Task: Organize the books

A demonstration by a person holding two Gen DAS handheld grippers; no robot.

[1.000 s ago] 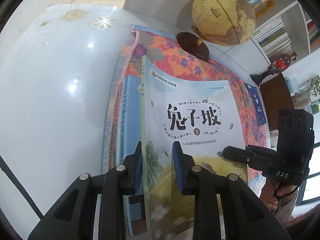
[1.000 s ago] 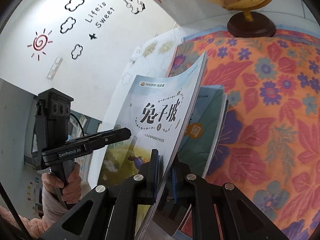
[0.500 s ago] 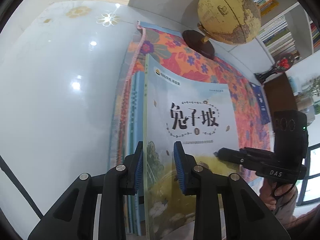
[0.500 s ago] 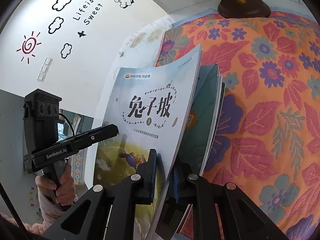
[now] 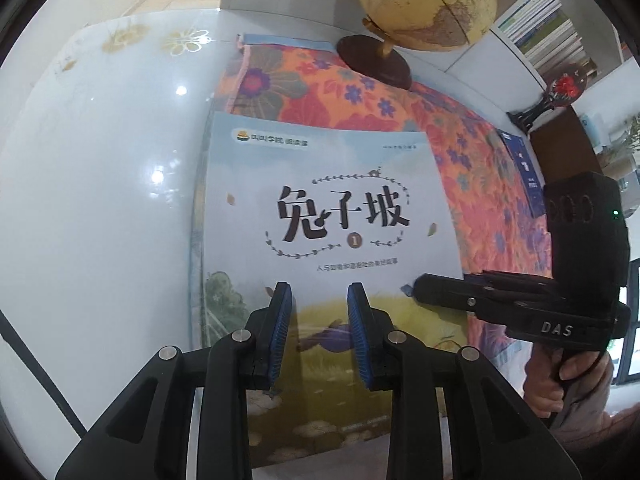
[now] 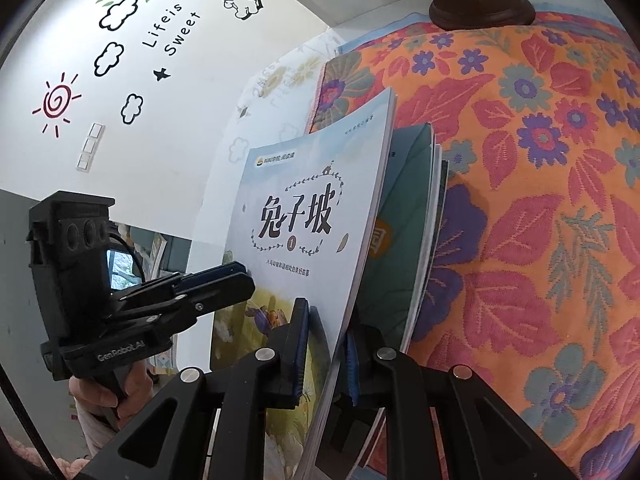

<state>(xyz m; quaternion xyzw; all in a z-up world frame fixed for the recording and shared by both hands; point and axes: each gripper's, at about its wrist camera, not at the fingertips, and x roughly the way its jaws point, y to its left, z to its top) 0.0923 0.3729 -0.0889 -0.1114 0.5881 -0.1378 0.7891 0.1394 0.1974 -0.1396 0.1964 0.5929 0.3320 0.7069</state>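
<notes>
Right wrist only: stacked bks beneath.

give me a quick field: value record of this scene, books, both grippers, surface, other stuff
top book: pale blue cover, numbered 1, on a stack
stack below: teal-covered books, edges visible
left gripper: open, above the cover, holding nothing
right gripper: straddles the top book's edge; contact unclear
surface: floral orange cloth on a glossy white table
other: globe on a dark base, far end of the cloth
</notes>
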